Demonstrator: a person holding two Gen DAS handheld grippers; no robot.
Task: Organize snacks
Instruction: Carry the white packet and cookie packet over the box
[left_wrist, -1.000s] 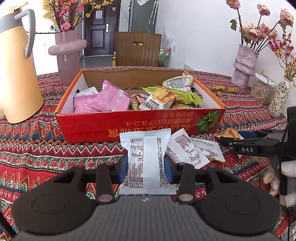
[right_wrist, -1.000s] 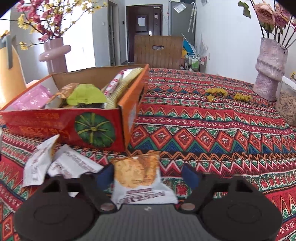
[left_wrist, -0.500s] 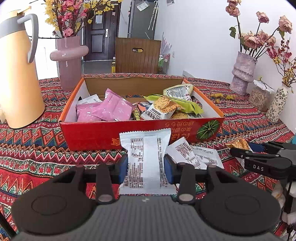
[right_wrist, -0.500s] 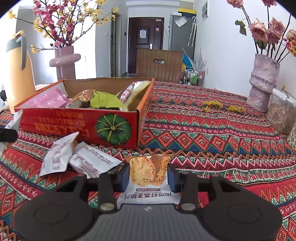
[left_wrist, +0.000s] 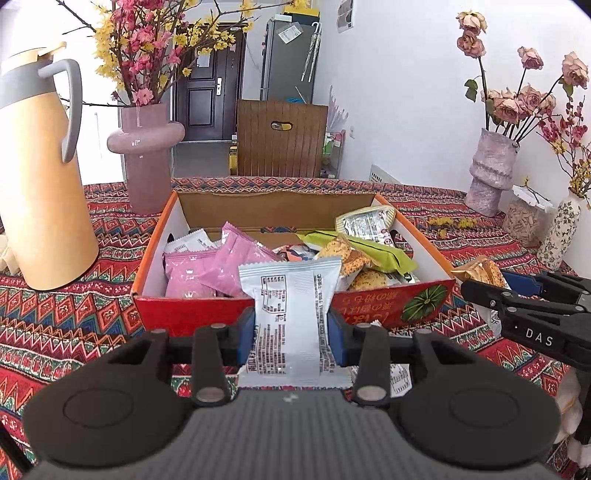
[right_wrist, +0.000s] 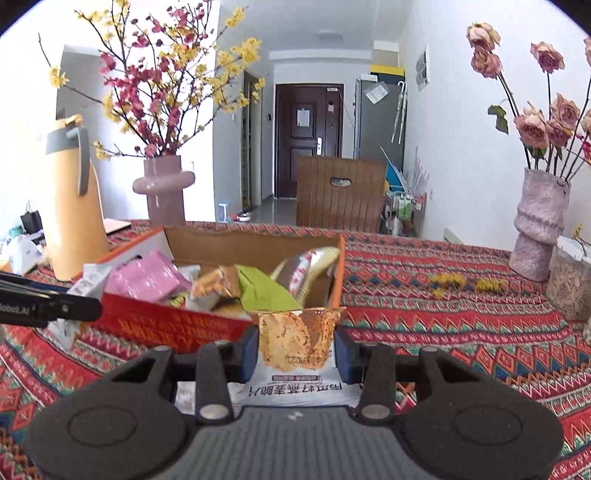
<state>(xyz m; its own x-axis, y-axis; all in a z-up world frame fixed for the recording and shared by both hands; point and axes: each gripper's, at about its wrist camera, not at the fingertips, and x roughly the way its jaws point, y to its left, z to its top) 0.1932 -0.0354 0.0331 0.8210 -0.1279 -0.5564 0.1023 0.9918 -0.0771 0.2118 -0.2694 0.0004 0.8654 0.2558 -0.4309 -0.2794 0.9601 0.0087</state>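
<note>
Fingers grip a white packet (left_wrist: 290, 317) and a cracker packet (right_wrist: 295, 341) before the box (left_wrist: 229, 317).

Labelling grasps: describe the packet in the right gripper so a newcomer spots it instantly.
Start at the red snack box on the patterned tablecloth. Just in front of its right corner, the right gripper pinches an oat-crisp packet. Unlike the plain white packet in the left gripper, it shows golden-brown crisps.

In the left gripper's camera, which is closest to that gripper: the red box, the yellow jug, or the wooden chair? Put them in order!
1. Red snack box, just ahead.
2. Yellow jug, off to the left.
3. Wooden chair, behind the table.
</note>
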